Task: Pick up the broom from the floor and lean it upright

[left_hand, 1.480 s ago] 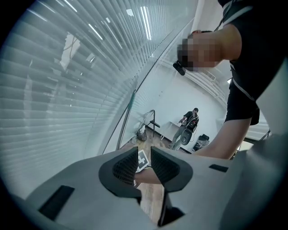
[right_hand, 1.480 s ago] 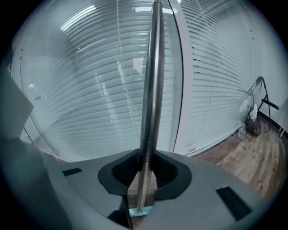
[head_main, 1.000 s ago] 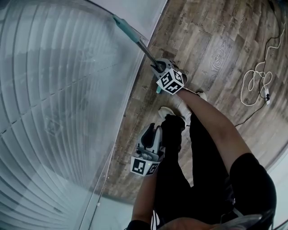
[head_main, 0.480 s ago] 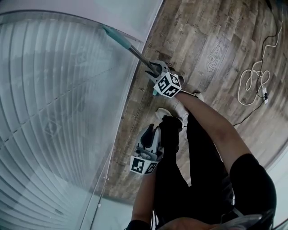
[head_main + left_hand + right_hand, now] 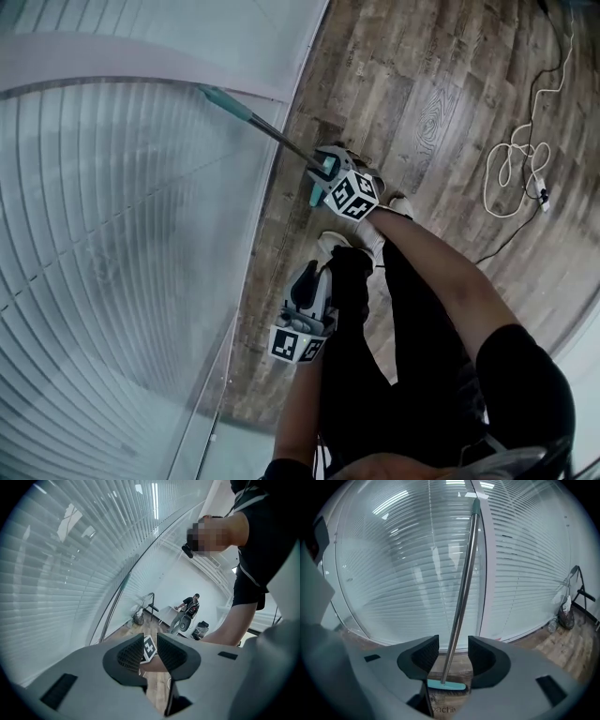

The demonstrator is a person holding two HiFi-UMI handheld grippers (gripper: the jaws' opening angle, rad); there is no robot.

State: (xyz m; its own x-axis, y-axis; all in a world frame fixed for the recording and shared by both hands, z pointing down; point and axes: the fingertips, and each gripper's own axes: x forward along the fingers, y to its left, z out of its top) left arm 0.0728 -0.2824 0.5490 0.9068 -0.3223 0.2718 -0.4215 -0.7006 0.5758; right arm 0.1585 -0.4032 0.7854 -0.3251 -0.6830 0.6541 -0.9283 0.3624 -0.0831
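Setting: office-type workroom. Evidence:
- Long glass wall (image 5: 393,573) hung with white horizontal blinds (image 5: 103,281), running down one whole side of the room.
- Wood-look plank floor (image 5: 431,75), with a loose white cable (image 5: 511,169) lying coiled on it.
- Left gripper view, far end: plain white wall (image 5: 183,581), a person (image 5: 188,605) sitting at a pale table (image 5: 166,612), and a black stand (image 5: 152,603) near the blinds.
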